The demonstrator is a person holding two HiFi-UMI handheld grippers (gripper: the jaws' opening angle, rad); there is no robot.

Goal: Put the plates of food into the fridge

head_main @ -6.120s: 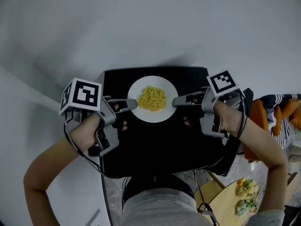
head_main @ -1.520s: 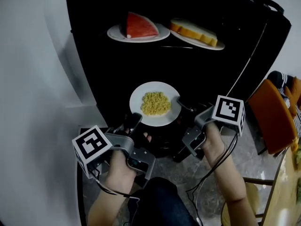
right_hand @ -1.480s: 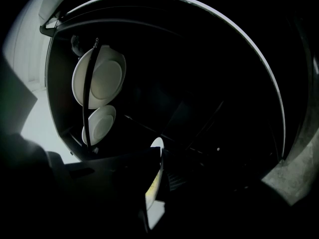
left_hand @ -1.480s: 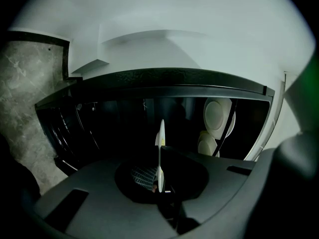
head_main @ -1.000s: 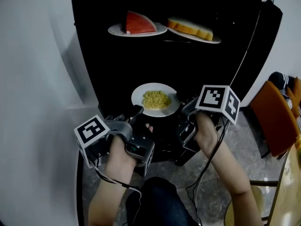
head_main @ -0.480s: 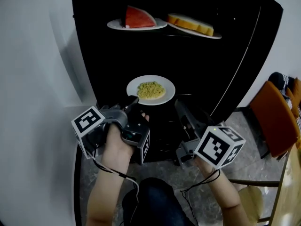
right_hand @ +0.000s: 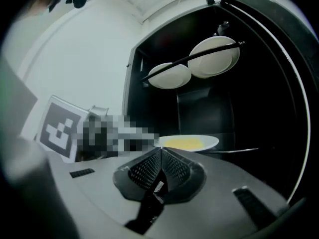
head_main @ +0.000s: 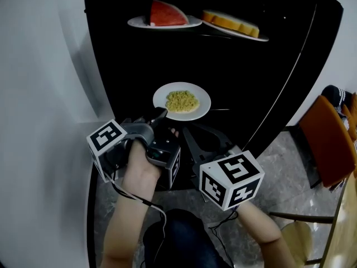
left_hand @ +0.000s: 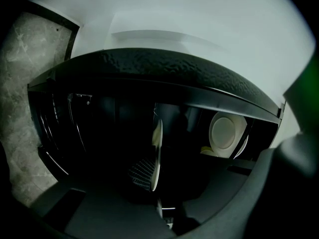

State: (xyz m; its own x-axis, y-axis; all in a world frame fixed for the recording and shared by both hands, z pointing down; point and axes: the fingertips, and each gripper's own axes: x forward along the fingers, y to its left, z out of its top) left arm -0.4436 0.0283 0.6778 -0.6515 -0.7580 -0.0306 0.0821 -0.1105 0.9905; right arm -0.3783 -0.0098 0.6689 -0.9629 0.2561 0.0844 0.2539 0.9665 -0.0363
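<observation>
A white plate of yellow food (head_main: pixel 182 100) lies level on the lower shelf of the open black fridge (head_main: pixel 128 66). My left gripper (head_main: pixel 160 115) is shut on the plate's near-left rim. In the left gripper view the plate (left_hand: pixel 156 153) shows edge-on between the jaws of the left gripper (left_hand: pixel 155 179). My right gripper (head_main: pixel 188 134) hangs back from the plate, lower and nearer me. Its ribbed pads (right_hand: pixel 174 168) touch with nothing between them, so the right gripper (right_hand: pixel 160 157) is shut. The plate (right_hand: pixel 187 142) lies just beyond it.
The upper shelf carries a plate of watermelon (head_main: pixel 164 17) and a plate of bread slices (head_main: pixel 234 27). The fridge door (head_main: pixel 315 49) stands open at the right. An orange chair (head_main: pixel 329 138) is beyond it on the marble floor (head_main: pixel 279 172). A white wall (head_main: pixel 44 66) runs along the left.
The plate went from the black table into the fridge's lower shelf. My right gripper has let go of its rim and drawn back towards me and to the left. The left gripper keeps hold.
</observation>
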